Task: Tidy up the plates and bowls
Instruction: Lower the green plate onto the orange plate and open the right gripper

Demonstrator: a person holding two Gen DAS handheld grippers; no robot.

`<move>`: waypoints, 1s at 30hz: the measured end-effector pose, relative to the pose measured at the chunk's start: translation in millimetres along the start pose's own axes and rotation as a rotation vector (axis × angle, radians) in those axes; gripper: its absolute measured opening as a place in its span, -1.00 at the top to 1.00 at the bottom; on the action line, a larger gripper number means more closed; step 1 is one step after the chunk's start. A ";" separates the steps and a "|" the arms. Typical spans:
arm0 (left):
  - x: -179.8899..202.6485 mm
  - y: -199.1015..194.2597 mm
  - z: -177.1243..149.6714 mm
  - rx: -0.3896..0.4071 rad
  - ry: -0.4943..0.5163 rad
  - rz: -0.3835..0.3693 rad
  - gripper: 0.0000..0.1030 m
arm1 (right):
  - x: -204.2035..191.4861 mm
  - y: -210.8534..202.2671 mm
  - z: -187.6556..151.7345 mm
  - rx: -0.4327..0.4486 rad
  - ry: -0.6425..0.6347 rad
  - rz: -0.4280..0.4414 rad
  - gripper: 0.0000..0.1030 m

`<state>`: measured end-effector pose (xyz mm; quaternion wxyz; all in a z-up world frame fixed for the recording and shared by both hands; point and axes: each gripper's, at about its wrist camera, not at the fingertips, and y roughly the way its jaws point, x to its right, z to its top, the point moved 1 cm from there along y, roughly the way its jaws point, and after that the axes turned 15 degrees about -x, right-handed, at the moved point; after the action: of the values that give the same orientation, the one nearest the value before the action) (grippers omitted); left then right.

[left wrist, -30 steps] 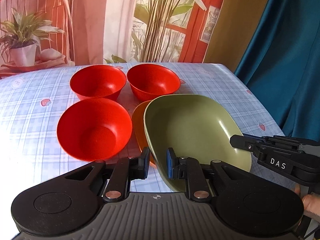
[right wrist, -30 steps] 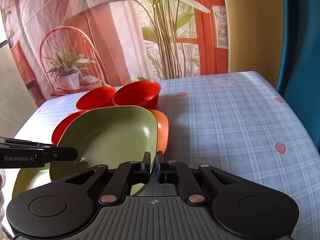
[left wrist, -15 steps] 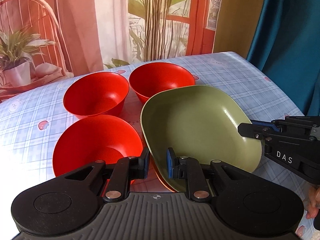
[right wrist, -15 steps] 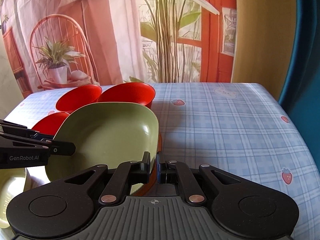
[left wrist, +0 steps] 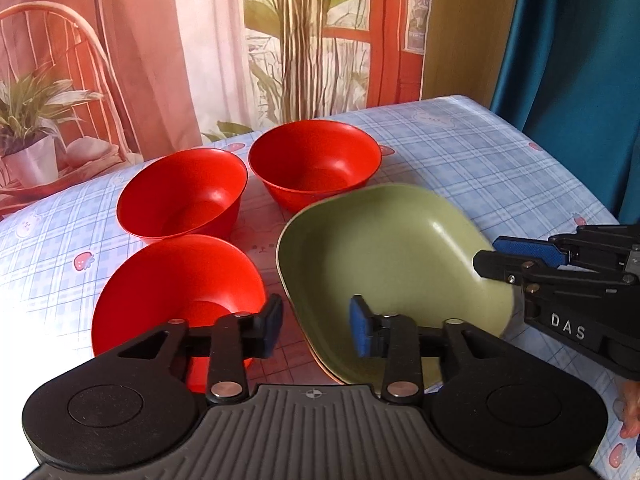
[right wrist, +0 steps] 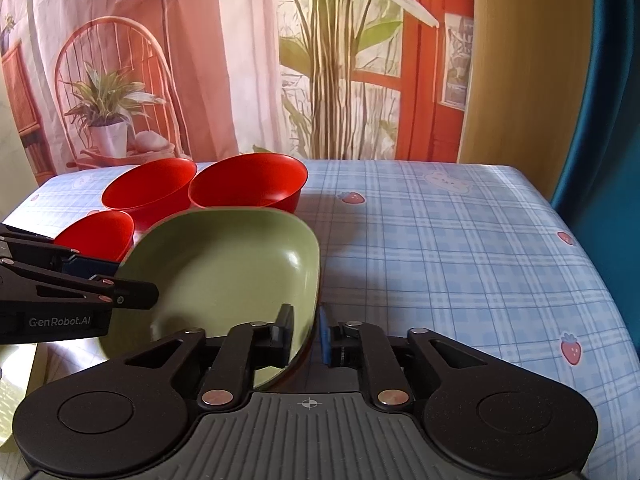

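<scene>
The left gripper point(left wrist: 314, 330) has just widened its jaws off the rounded-square green plastic plate point(left wrist: 384, 256), now stacked on an orange plate point(left wrist: 325, 372) beside three red bowls point(left wrist: 182, 194), while the right gripper point(right wrist: 306, 338), jaws parting, still straddles its rim.

The left wrist camera sits low behind the left gripper point(left wrist: 316, 326), close above the checked tablecloth point(left wrist: 460, 152), facing the printed backdrop point(left wrist: 200, 40) at the far edge. The right wrist camera sits equally low behind the right gripper point(right wrist: 306, 334), facing the same backdrop point(right wrist: 240, 60) from a position further right, with the teal curtain point(right wrist: 612, 120) at its right margin. Both views share the green plate point(left wrist: 384, 260) point(right wrist: 224, 268) at close range and the three red bowls point(left wrist: 182, 192) point(right wrist: 148, 188) beyond it. Each camera also catches the other gripper side-on at its frame edge.
</scene>
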<state>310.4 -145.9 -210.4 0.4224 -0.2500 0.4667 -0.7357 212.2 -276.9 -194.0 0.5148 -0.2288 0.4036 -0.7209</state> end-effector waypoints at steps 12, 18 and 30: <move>-24.5 -55.1 -23.4 0.073 -0.088 -0.036 -0.06 | -14.3 -35.3 -13.4 0.040 -0.002 0.034 0.67; -47.6 -80.1 -44.9 0.089 -0.123 0.013 -0.06 | -39.5 -50.1 -17.2 0.057 -0.029 0.072 0.68; -110.4 -102.5 -103.1 0.065 -0.242 0.114 -0.06 | -96.8 -58.6 -29.4 0.059 -0.112 0.134 0.67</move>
<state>249.3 18.7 -160.7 0.5247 -0.2961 0.4016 -0.6897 193.0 -168.5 -154.6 0.5900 -0.2260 0.3674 -0.6826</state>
